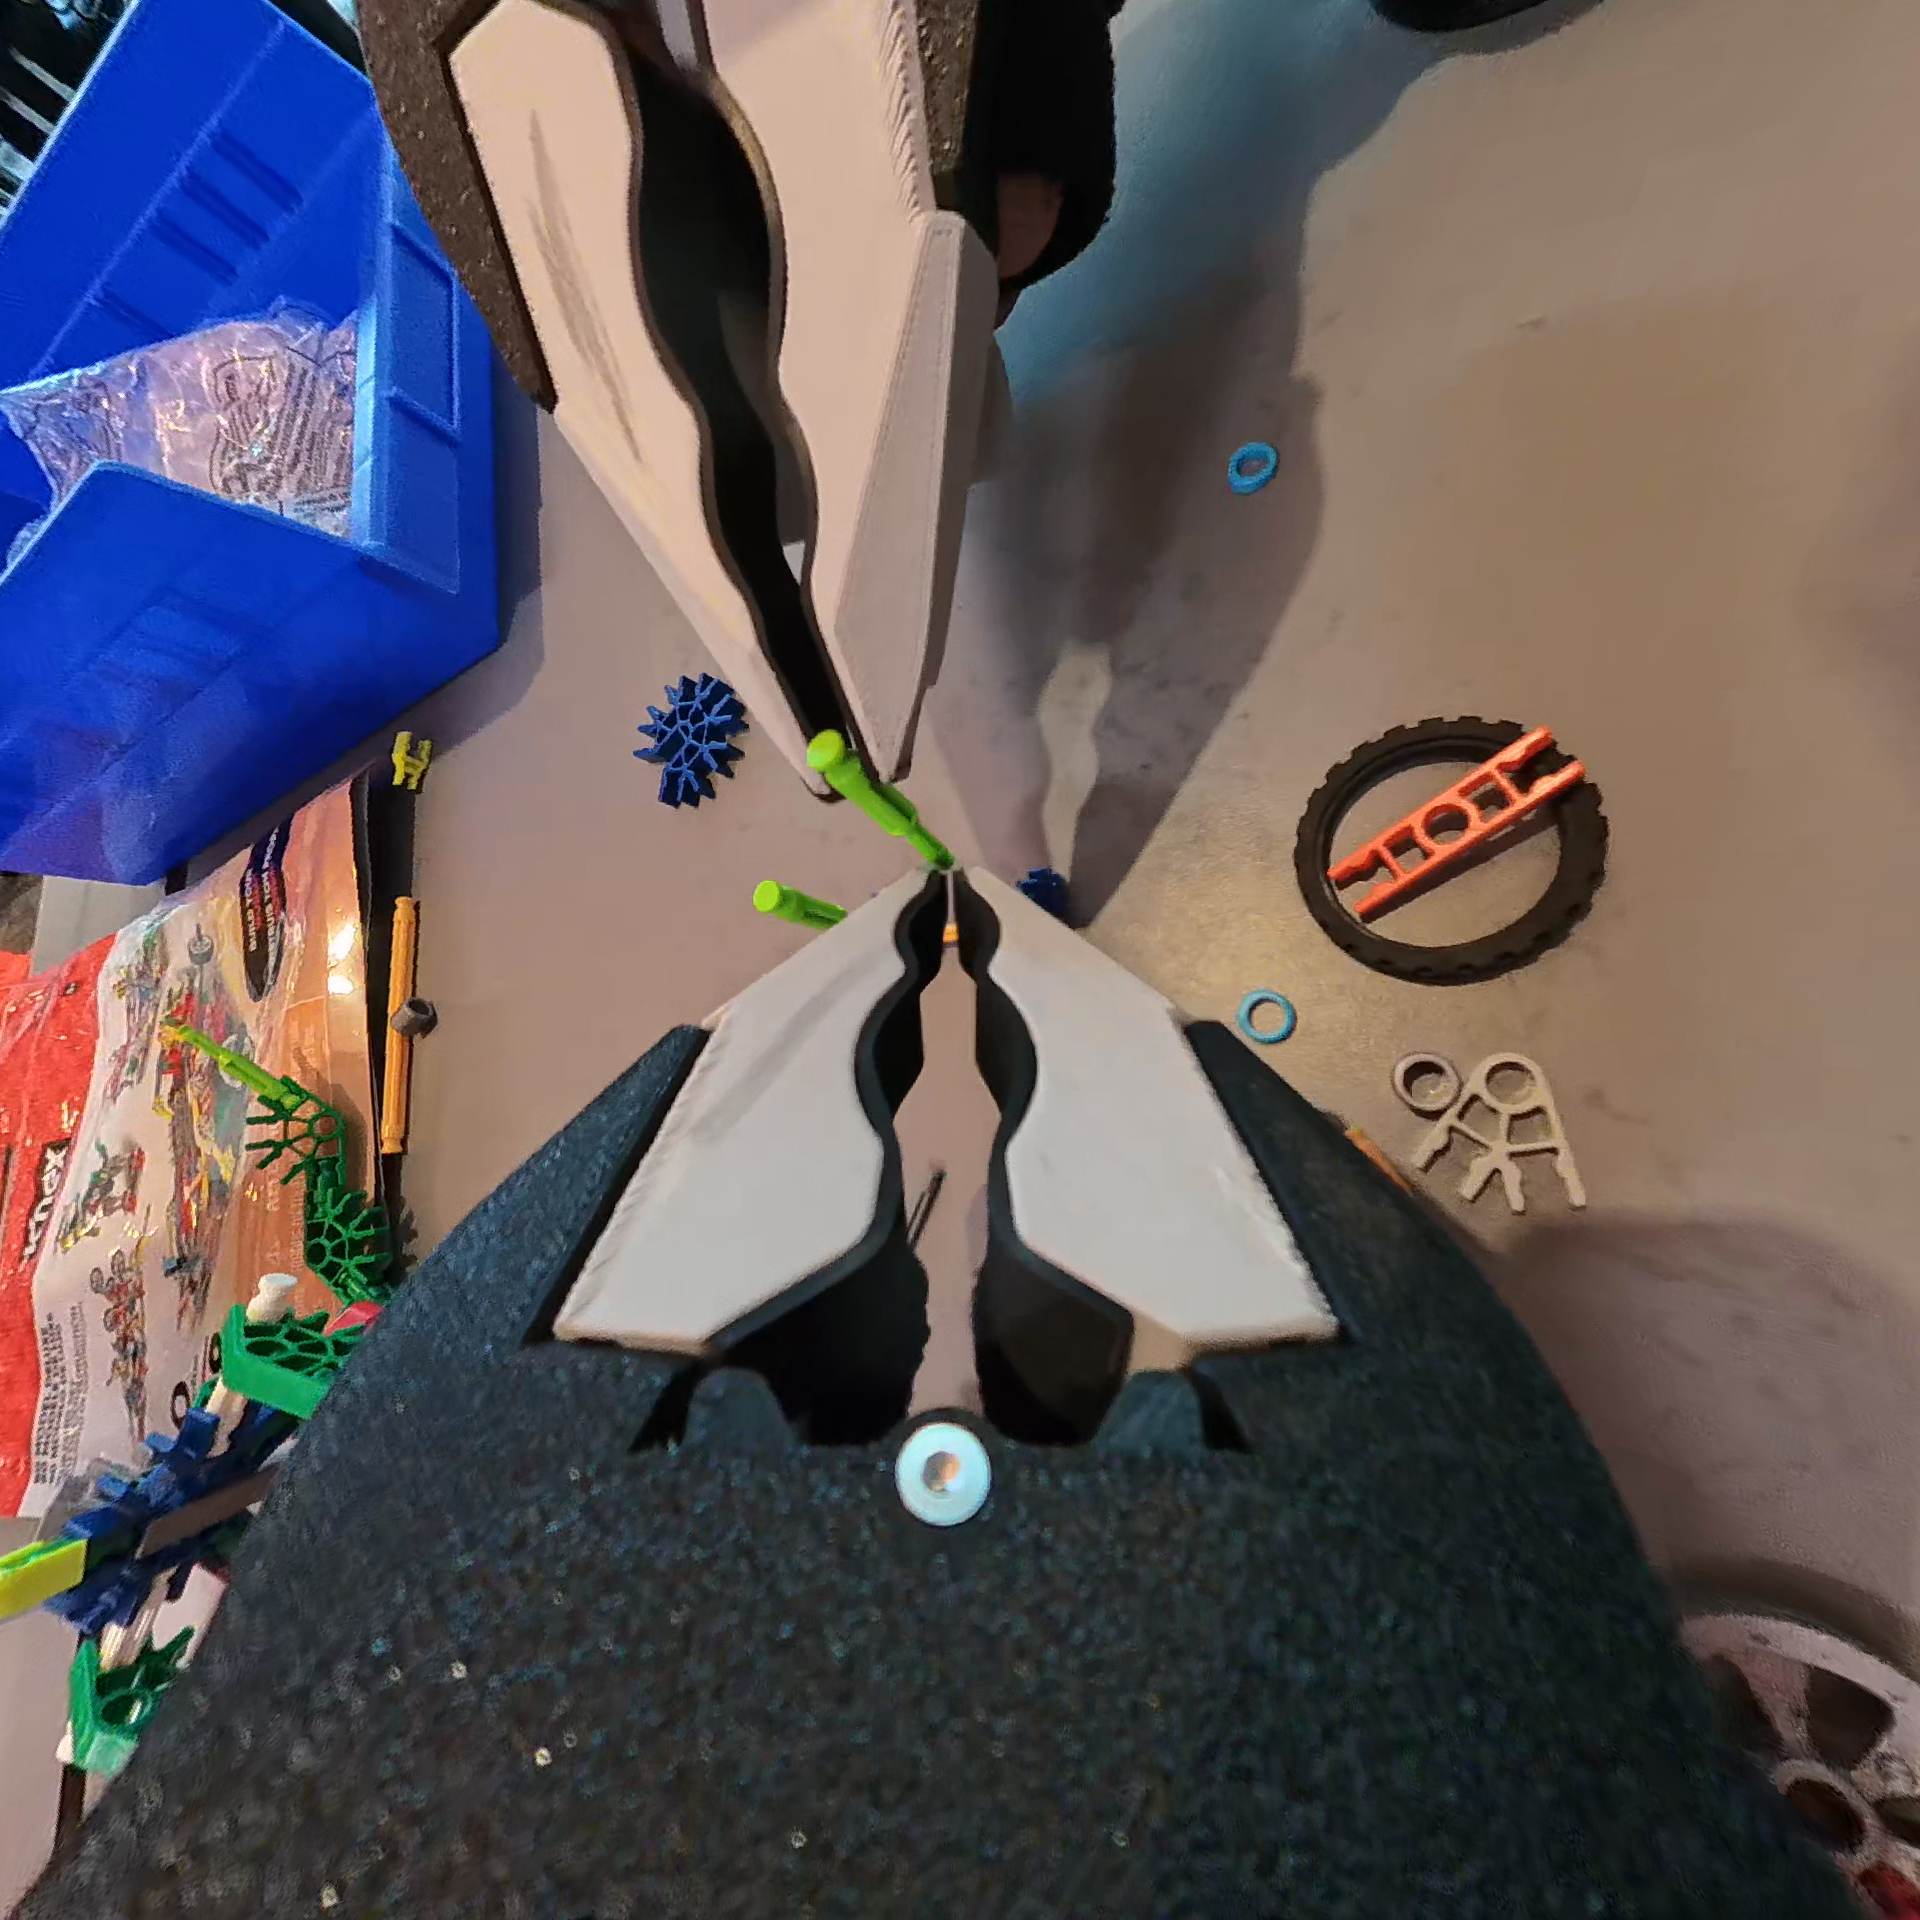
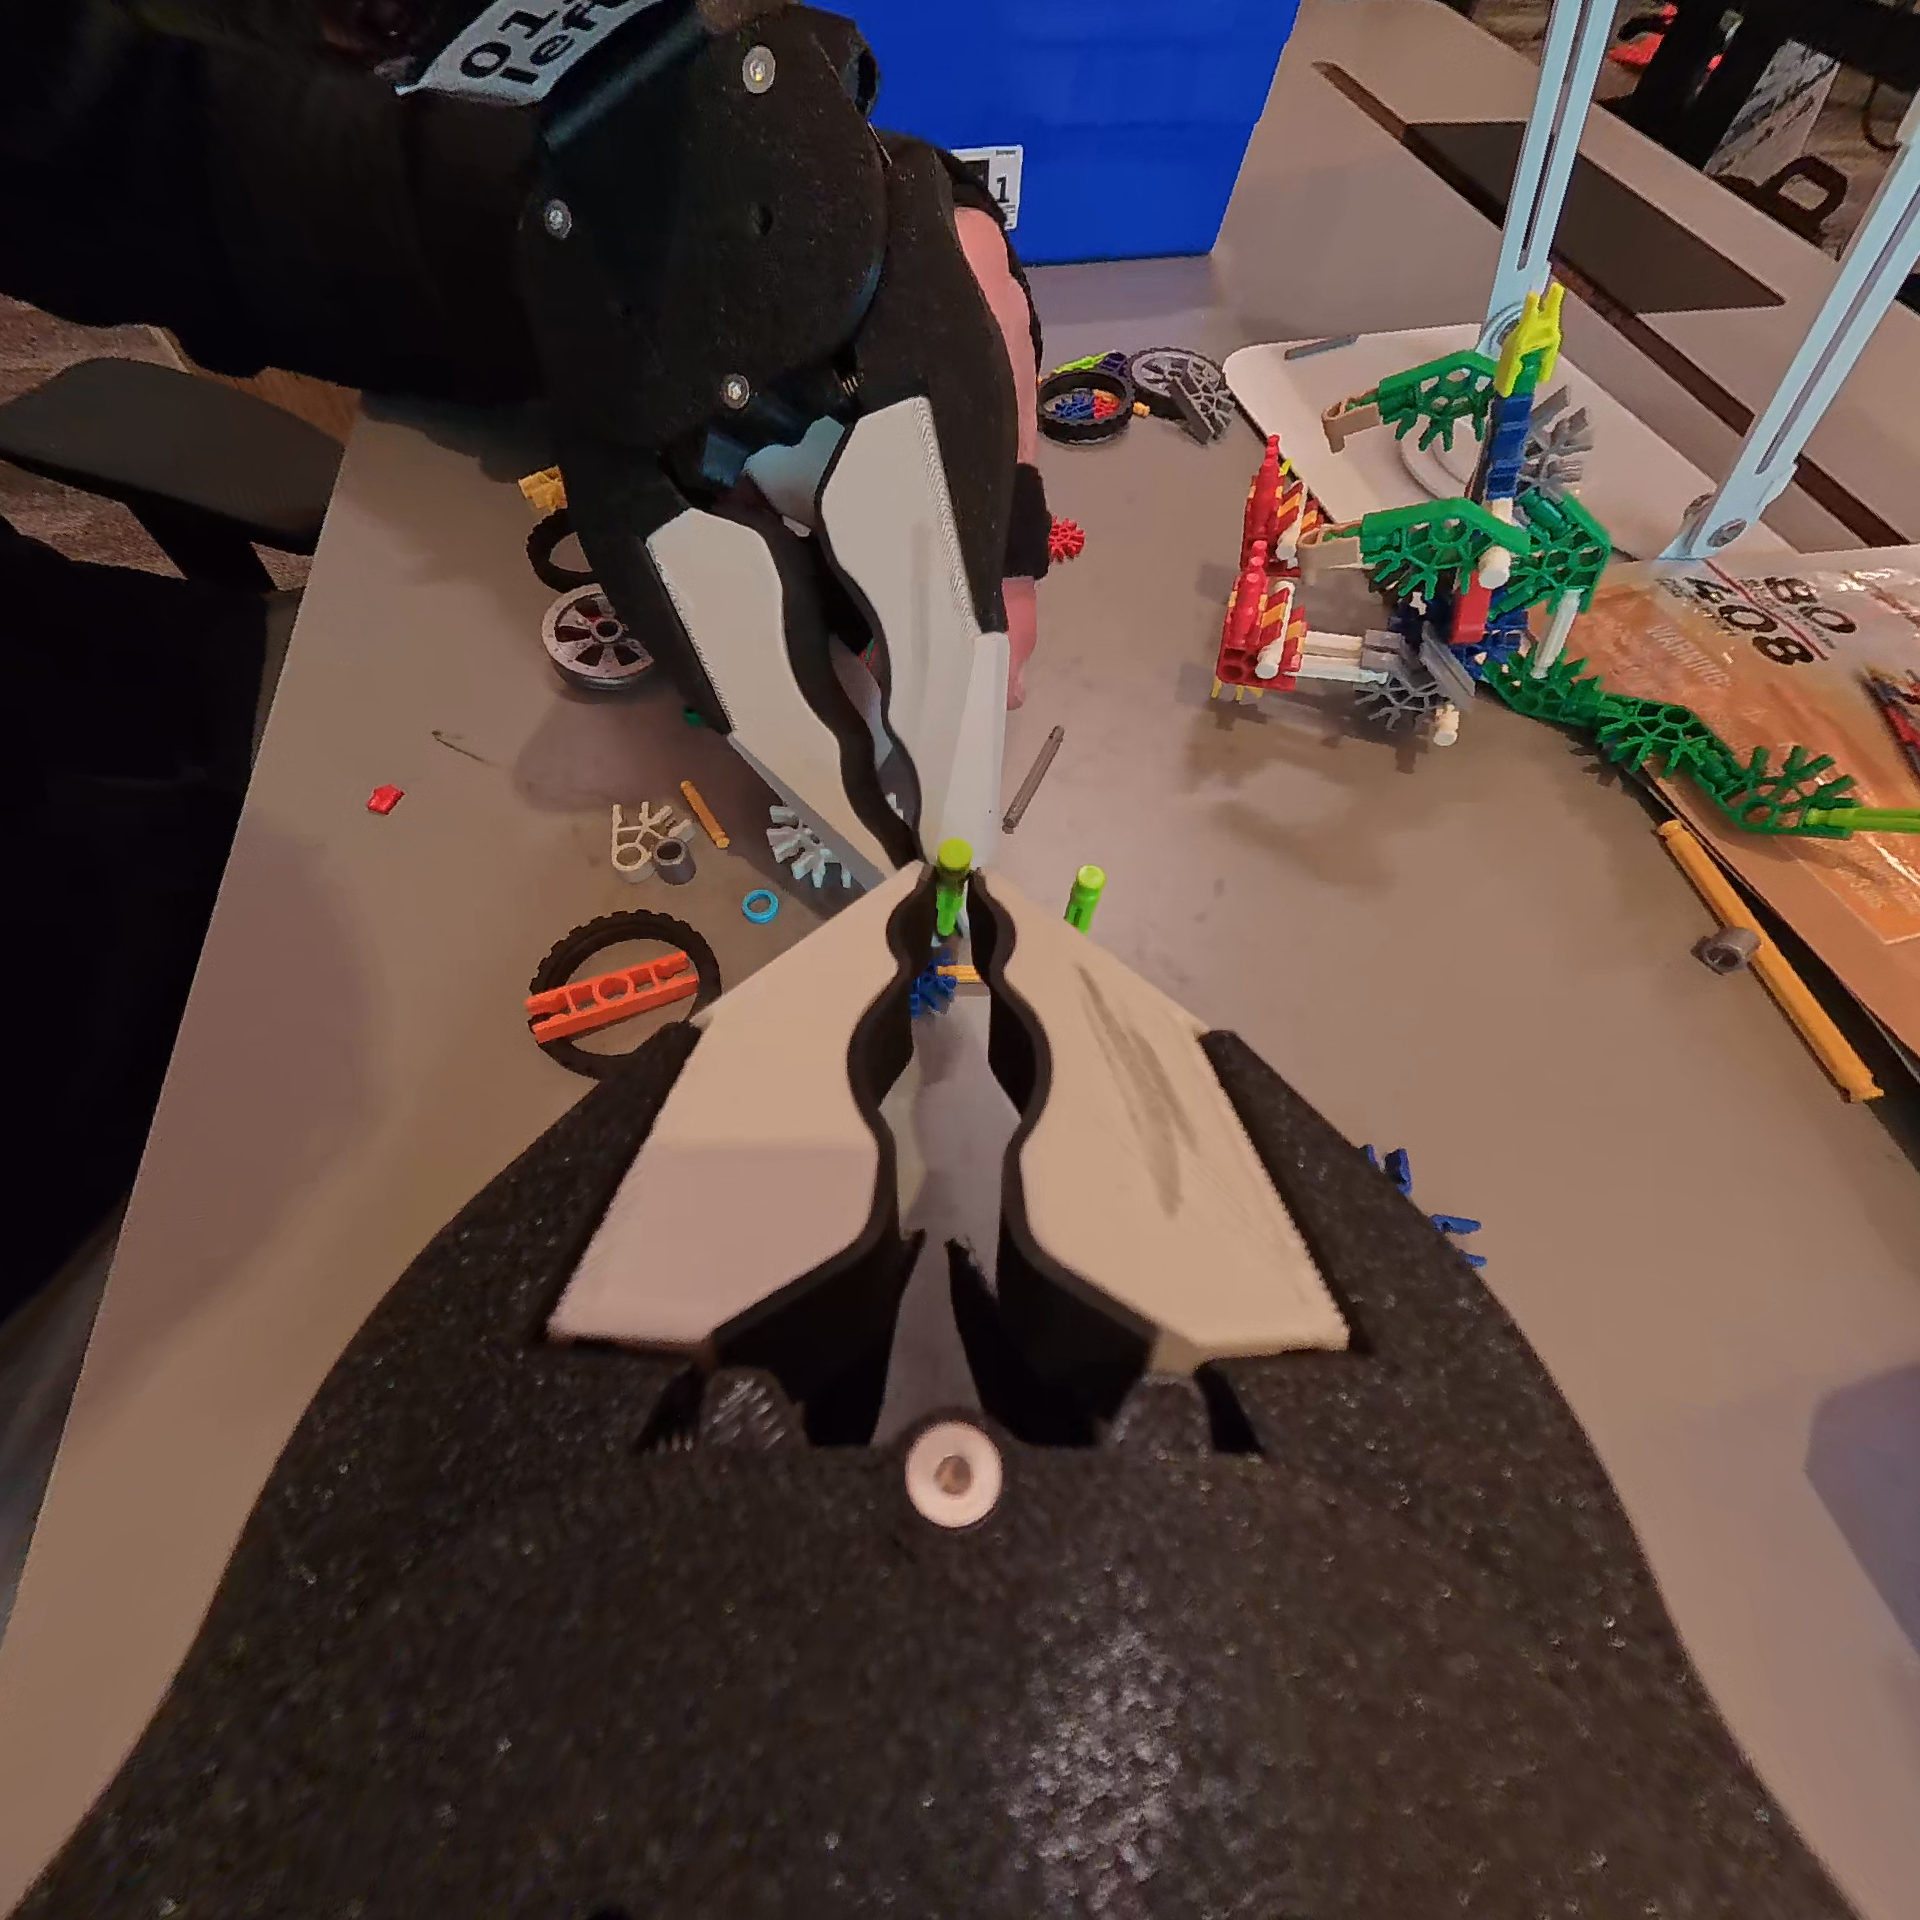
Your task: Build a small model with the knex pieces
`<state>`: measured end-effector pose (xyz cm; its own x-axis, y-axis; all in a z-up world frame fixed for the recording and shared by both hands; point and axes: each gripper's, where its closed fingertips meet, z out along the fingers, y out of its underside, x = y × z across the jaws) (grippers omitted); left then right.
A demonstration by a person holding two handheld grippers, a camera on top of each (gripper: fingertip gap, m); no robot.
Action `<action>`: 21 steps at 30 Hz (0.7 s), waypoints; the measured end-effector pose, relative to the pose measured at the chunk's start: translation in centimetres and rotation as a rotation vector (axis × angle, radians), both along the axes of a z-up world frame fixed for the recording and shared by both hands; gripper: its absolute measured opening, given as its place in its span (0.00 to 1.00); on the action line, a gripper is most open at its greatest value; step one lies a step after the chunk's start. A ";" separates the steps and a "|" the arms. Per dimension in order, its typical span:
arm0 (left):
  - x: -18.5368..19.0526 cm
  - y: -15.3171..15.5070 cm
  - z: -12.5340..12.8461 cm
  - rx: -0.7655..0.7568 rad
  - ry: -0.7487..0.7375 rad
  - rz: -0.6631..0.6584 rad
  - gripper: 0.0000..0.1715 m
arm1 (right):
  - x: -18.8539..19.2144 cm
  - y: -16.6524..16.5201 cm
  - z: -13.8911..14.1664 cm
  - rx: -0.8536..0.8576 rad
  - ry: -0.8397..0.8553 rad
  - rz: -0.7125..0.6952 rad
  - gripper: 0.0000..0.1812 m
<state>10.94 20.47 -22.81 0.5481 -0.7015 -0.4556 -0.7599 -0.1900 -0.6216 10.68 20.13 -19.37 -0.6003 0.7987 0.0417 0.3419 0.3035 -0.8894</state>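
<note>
Two grippers meet tip to tip above the grey bench (image 2: 1351, 1018). The right gripper (image 2: 953, 883) pinches an upright lime-green rod (image 2: 951, 883) between its fingers; the left gripper (image 1: 943, 883) has its fingers pressed together at the rod's lower end, beside a blue connector (image 2: 932, 987). A second lime-green rod (image 2: 1084, 896) stands nearby; a black tyre ring (image 1: 1449, 852) encloses an orange piece (image 1: 1455, 821).

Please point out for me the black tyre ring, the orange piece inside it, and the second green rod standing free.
black tyre ring (image 1: 1311, 873): left wrist view, left rim.
orange piece (image 1: 1455, 823): left wrist view, its middle.
second green rod (image 2: 1083, 898): right wrist view, mid-shaft.
</note>
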 end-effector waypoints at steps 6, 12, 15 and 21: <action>-0.6 -0.5 -0.1 -0.045 -0.017 -0.002 0.06 | 0.0 -0.1 -0.7 0.010 -0.032 0.002 0.03; -0.3 -1.2 -1.6 -0.122 0.012 -0.034 0.09 | -0.1 -0.3 -1.6 0.033 -0.063 0.008 0.03; -0.2 -1.2 -1.9 -0.130 0.016 -0.037 0.09 | -0.2 -0.3 -2.0 0.047 -0.075 0.007 0.03; 0.0 -1.0 -1.8 -0.118 0.013 -0.036 0.06 | -0.2 -0.7 -2.2 0.043 -0.083 0.019 0.03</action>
<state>10.91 19.50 -24.65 0.5159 -0.7698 -0.3757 -0.7757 -0.2338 -0.5862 10.43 19.44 -21.58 -0.6181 0.7857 0.0251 0.4075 0.3475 -0.8445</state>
